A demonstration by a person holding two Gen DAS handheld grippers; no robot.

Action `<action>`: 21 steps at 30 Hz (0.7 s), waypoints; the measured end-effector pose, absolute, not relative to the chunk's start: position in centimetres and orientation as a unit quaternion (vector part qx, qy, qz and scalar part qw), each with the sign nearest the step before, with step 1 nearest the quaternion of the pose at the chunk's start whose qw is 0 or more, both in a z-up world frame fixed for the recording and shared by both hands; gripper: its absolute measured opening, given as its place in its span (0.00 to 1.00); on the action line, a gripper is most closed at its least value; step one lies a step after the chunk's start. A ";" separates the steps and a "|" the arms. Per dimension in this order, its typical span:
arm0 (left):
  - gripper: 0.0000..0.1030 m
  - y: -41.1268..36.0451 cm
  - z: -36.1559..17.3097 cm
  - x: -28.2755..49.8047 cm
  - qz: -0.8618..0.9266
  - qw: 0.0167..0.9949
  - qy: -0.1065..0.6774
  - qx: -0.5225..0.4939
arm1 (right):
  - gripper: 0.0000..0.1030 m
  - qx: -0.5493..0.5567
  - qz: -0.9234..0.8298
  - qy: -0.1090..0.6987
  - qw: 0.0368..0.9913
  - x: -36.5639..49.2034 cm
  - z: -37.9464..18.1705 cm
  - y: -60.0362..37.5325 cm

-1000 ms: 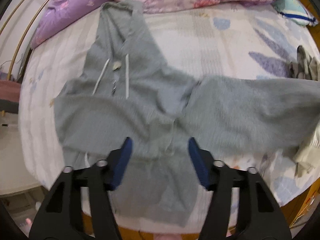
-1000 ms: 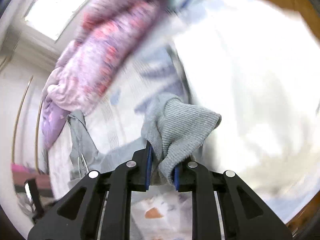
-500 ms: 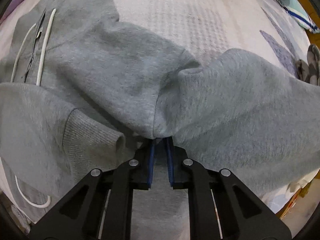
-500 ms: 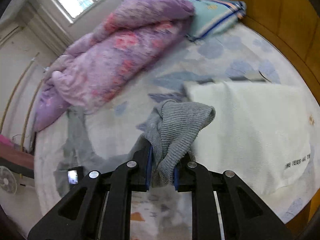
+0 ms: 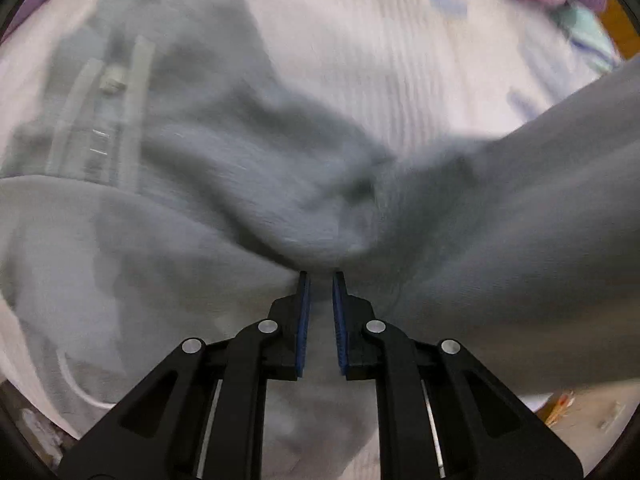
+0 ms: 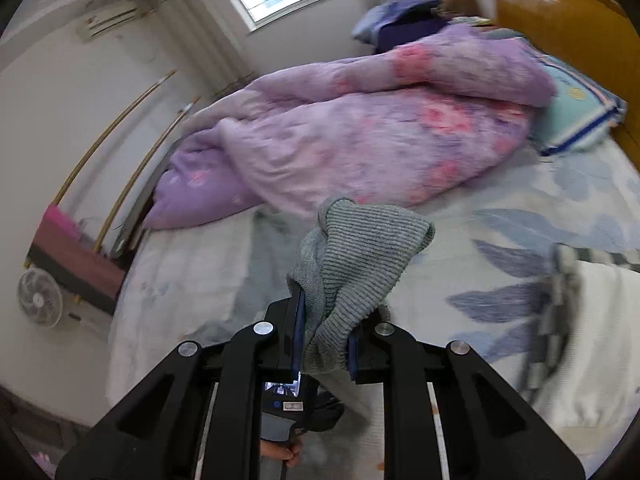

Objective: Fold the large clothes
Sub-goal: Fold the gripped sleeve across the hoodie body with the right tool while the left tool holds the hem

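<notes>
A large grey hoodie [image 5: 224,184] with white drawstrings [image 5: 136,92] lies spread on the bed. My left gripper [image 5: 320,280] is shut on a fold of its grey fabric near the armpit, and a sleeve [image 5: 520,240] stretches off to the right. My right gripper [image 6: 324,332] is shut on the ribbed grey cuff [image 6: 360,256] of that sleeve and holds it raised above the bed. The hoodie's body is a blur under it in the right wrist view [image 6: 260,280].
A purple and pink quilt [image 6: 360,132] is heaped at the far side of the bed. A teal pillow [image 6: 576,112] lies by the wooden headboard [image 6: 568,20]. A white cloth [image 6: 600,340] lies at the right. A fan [image 6: 38,296] stands on the floor, left.
The left gripper closed on the hoodie fabric and now holds it, the view blurred with motion. The right gripper has swung round and lifted with the cuff, facing the quilt.
</notes>
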State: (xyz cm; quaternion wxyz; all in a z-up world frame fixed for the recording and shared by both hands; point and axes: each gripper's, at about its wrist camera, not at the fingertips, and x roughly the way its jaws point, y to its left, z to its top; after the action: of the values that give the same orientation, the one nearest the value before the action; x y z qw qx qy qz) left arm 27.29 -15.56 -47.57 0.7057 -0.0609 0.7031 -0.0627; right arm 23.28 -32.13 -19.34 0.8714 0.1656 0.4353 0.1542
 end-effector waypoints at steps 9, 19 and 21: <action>0.12 -0.8 -35.7 25.5 0.011 0.762 0.646 -0.052 | 0.15 0.185 0.218 0.499 0.818 24.8 -24.0 -18.2; 0.17 13.9 -32.2 22.1 0.084 0.782 0.615 -0.054 | 0.28 0.195 0.255 0.618 0.718 25.4 -35.1 -3.2; 0.61 15.9 -33.4 21.9 0.095 0.777 0.619 -0.061 | 0.66 0.215 0.259 0.652 0.679 25.1 -37.2 -2.1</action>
State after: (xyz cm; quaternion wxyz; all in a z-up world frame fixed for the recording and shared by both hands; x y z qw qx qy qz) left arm 21.85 15.92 -33.39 0.7774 -0.0606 0.6189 0.0949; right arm 25.10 -2.07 -37.22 0.6792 0.2151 0.6522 0.2587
